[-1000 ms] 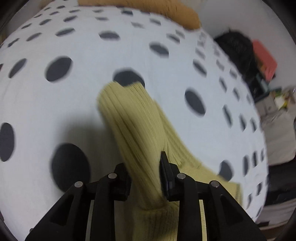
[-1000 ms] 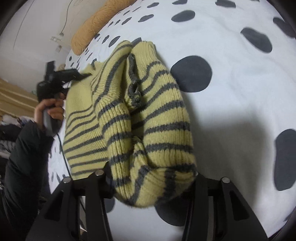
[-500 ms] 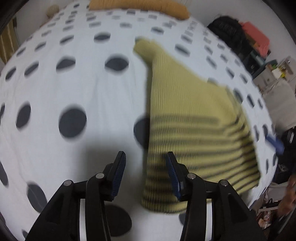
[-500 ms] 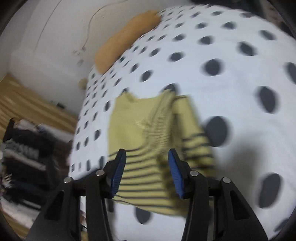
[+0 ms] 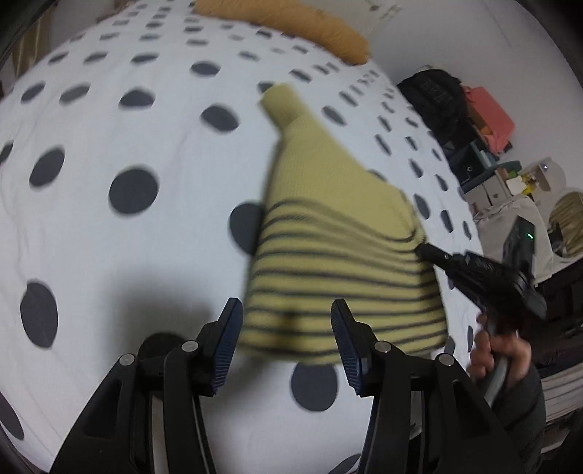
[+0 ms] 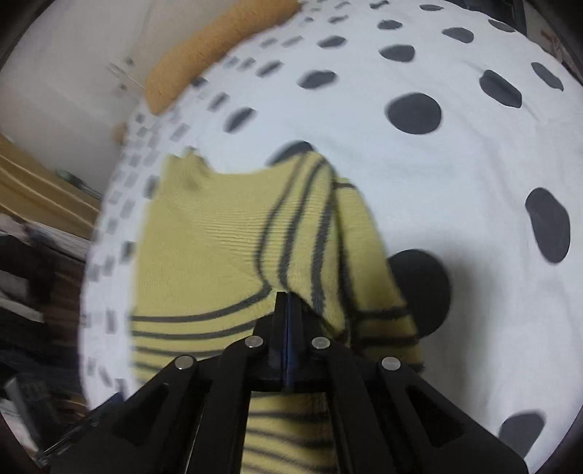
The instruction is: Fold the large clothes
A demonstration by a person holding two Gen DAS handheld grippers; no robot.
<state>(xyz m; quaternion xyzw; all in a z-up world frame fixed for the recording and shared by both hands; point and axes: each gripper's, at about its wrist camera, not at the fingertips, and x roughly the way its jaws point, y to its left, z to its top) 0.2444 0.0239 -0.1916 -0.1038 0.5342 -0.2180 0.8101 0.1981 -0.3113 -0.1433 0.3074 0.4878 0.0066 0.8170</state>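
A yellow knit sweater with dark stripes point(image 5: 335, 233) lies folded on a white bed cover with dark dots point(image 5: 109, 127). My left gripper point(image 5: 286, 328) is open and empty, held above the sweater's near striped edge. My right gripper point(image 6: 288, 302) has its fingers pressed together at a fold of the sweater point(image 6: 226, 233); whether cloth is pinched between them is hidden. In the left wrist view the right gripper point(image 5: 424, 249) touches the sweater's right edge.
An orange pillow point(image 5: 284, 22) lies at the head of the bed, also in the right wrist view point(image 6: 211, 47). A black bag point(image 5: 433, 98), a red box point(image 5: 492, 116) and cluttered furniture stand past the bed's right side.
Both grippers let go of the sweater and pulled back, leaving it folded on the bed. The right gripper then came down shut at the sweater's edge.
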